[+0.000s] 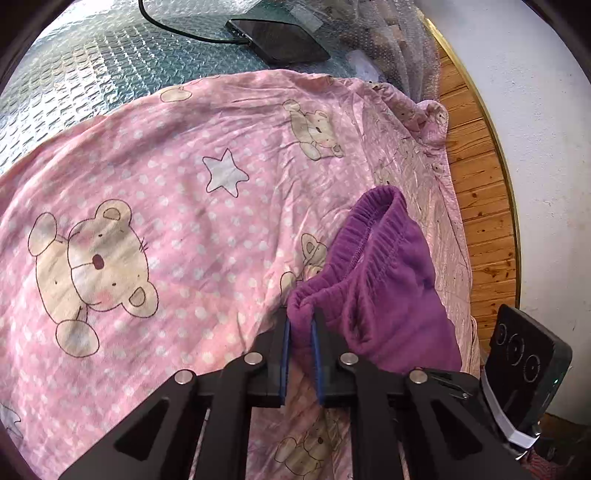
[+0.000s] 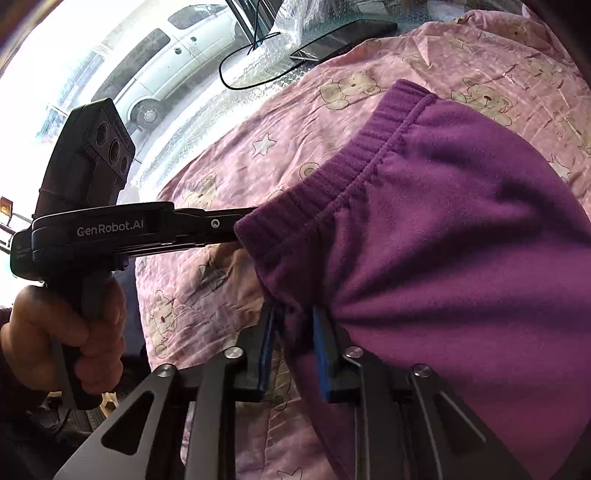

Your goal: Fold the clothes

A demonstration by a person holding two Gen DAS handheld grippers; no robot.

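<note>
Most of the purple garment is cut off at the lower right of my right wrist view, so I can't tell its full shape, only the elastic waistband and the fleece below it. The far end of the pink bear-print sheet runs out of frame on both views. Left gripper: jaws nearly together, pinching the waistband end, fabric bunched between the blue pads. Right gripper: jaws narrow, clamped on a gather of fleece just below the waistband. The garment hangs between the two, lifted over the sheet near its right edge by the wooden rim. A hand grips the left tool's handle. A dark tablet with a cable lies on bubble wrap at the far edge.
</note>
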